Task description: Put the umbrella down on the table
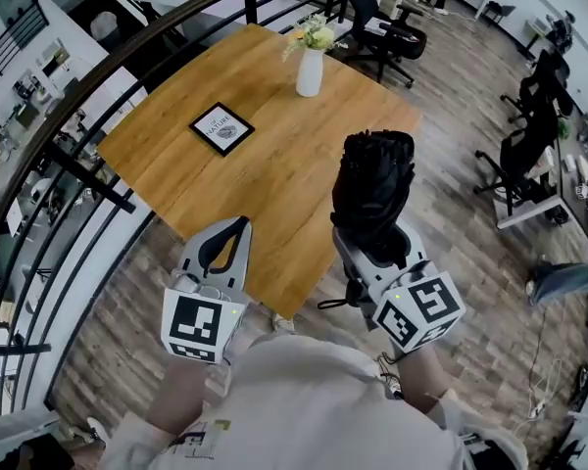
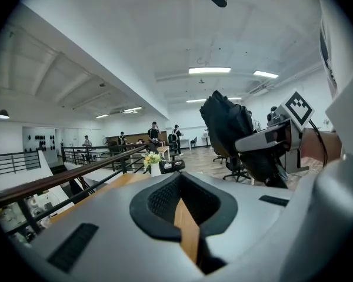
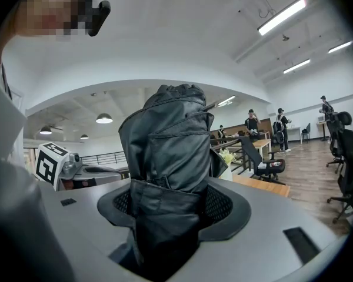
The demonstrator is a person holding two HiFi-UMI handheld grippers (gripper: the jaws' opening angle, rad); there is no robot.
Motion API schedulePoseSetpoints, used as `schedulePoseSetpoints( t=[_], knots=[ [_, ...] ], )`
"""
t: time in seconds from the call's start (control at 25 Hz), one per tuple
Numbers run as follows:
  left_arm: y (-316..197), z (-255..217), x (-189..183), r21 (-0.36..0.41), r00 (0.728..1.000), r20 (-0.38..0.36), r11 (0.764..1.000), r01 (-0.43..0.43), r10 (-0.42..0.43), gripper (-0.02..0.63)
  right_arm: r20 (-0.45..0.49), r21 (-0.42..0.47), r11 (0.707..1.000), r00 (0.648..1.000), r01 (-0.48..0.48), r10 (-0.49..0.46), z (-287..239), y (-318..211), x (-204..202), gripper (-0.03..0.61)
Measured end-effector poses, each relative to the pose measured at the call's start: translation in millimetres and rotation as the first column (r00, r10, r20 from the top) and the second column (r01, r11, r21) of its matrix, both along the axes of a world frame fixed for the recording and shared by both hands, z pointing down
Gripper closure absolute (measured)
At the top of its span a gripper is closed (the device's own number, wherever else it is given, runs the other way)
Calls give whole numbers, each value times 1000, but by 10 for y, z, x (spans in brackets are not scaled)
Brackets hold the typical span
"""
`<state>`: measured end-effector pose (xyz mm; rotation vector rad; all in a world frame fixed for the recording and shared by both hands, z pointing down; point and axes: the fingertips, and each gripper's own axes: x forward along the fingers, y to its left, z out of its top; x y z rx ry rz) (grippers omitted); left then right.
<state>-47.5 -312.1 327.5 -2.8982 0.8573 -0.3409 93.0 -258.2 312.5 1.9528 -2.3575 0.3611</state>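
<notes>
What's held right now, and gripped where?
Right gripper holds the folded black umbrella around its canopy, most of it past the jaws. Left gripper holds nothing.

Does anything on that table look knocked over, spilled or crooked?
Nothing stands out. The vase of flowers stands upright, the framed picture lies flat and square to the wooden table edges, and nothing is spilled.

The umbrella point(image 1: 372, 189) is black all over. The table point(image 1: 274, 179) is honey-brown wood with a fine straight grain. Near its far corner the vase point(image 1: 310, 72) is white, and its flowers point(image 1: 316, 35) are cream and pale yellow with green leaves. The framed picture point(image 1: 221, 128) is black round white. The left gripper point(image 1: 243, 225) and right gripper point(image 1: 372, 231) are grey, black-lined, with black-and-white square markers.
</notes>
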Motion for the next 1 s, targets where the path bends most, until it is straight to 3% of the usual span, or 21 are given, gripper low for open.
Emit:
schedulePoseSetpoints(
  t=[0.2, 0.52, 0.76, 1.0],
  knots=[
    [-105, 27, -24, -21, 1000, 5, 1000, 18, -18, 597, -37, -20, 999, 999, 37, -38, 28, -170, -9, 294],
    [-204, 57, 212, -25, 996, 46, 997, 77, -76, 597, 21, -58, 994, 995, 94, -93, 185, -385, 247, 293],
    [-122, 234, 287, -46, 983, 52, 983, 177, -174, 597, 39, -75, 982, 984, 176, -174, 357, -422, 373, 293],
    [-287, 241, 592, -57, 977, 62, 976, 209, -205, 597, 68, -101, 967, 971, 233, -227, 404, -795, 598, 293]
  ],
)
